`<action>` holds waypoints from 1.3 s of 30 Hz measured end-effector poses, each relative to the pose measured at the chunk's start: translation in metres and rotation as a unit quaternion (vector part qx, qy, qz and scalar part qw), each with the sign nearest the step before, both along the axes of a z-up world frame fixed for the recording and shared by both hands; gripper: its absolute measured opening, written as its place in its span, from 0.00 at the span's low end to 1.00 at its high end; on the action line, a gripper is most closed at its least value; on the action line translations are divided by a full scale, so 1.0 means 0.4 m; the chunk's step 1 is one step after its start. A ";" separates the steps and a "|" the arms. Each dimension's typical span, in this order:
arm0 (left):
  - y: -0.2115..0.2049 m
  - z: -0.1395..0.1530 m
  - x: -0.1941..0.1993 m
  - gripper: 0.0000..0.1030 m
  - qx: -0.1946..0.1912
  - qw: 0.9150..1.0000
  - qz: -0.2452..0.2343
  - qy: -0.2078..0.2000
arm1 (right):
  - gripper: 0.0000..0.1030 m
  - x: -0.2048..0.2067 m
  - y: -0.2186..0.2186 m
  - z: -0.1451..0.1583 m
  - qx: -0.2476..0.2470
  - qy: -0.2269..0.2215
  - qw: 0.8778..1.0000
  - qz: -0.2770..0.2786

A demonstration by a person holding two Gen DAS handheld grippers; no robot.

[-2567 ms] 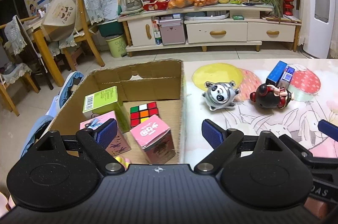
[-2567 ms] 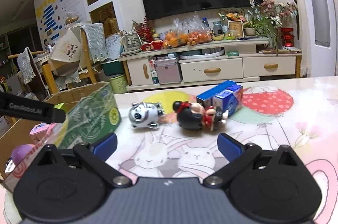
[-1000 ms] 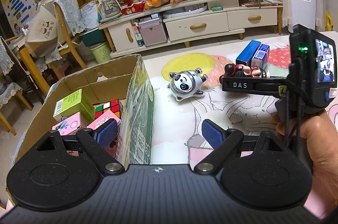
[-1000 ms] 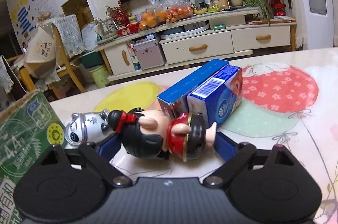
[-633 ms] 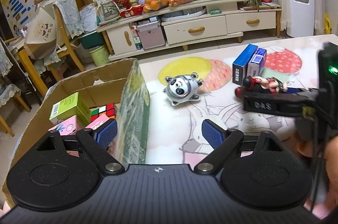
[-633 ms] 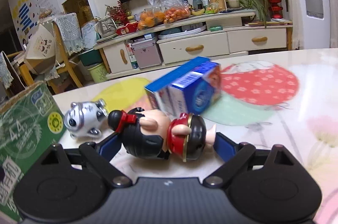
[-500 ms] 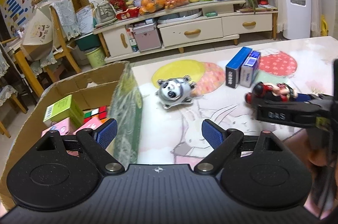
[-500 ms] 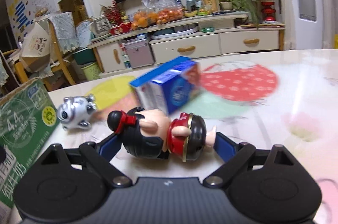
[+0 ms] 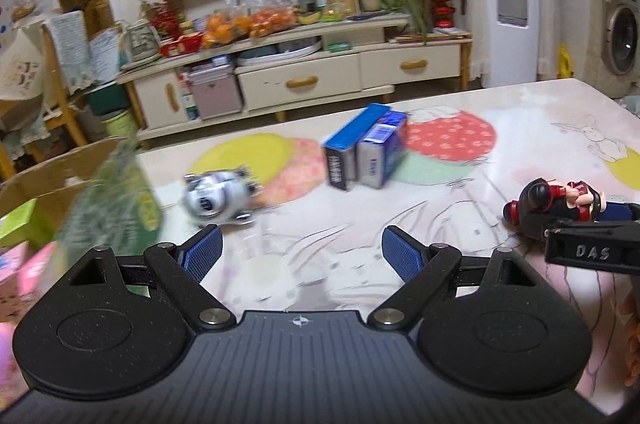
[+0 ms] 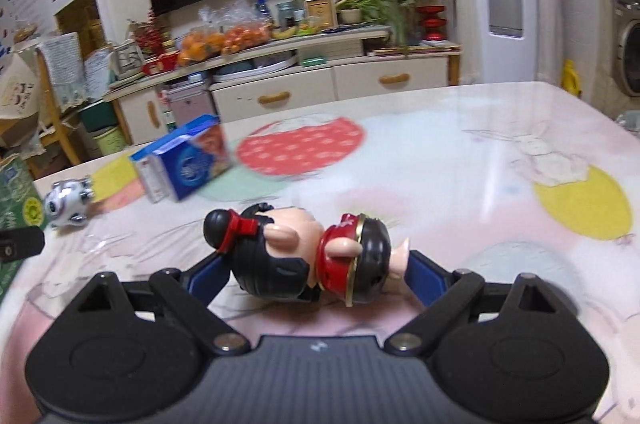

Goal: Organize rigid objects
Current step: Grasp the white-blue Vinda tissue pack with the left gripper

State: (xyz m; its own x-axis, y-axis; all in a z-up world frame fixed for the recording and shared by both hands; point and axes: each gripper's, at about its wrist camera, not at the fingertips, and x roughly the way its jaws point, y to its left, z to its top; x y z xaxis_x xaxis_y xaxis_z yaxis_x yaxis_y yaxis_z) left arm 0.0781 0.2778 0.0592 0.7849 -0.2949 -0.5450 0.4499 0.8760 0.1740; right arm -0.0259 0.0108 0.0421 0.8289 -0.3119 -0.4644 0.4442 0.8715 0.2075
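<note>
My right gripper (image 10: pixel 316 274) is shut on a black, red and pink doll figure (image 10: pixel 300 256), held sideways just above the table; the doll also shows in the left wrist view (image 9: pixel 556 202) at the far right. My left gripper (image 9: pixel 300 250) is open and empty above the table. A silver panda toy (image 9: pixel 218 196) lies just ahead of its left finger. Two blue boxes (image 9: pixel 366 146) stand side by side in the table's middle. A cardboard box (image 9: pixel 48 180) holding pink and green packets sits at the left edge.
The table (image 10: pixel 500 160) has a pastel rabbit-print cover. A TV cabinet (image 9: pixel 304 76) with fruit bags and flowers stands behind, with chairs at the left and a washing machine (image 9: pixel 622 44) at the far right.
My right gripper closed on the doll and carried it right, away from the blue boxes. My left gripper swung right from over the cardboard box to over the table.
</note>
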 end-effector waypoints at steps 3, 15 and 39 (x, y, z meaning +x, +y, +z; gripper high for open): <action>-0.043 -0.031 0.017 1.00 0.000 1.000 -0.011 -0.003 | 0.91 -0.003 -0.025 -0.003 0.024 -0.006 1.000 -0.002; -0.200 -0.081 0.173 0.83 -0.071 0.997 -0.038 0.006 | 0.94 0.016 -0.054 -0.005 0.035 0.006 0.999 0.015; -0.283 -0.105 0.230 0.27 -0.038 0.997 -0.067 0.016 | 0.92 0.021 -0.061 0.003 0.038 -0.004 0.999 0.026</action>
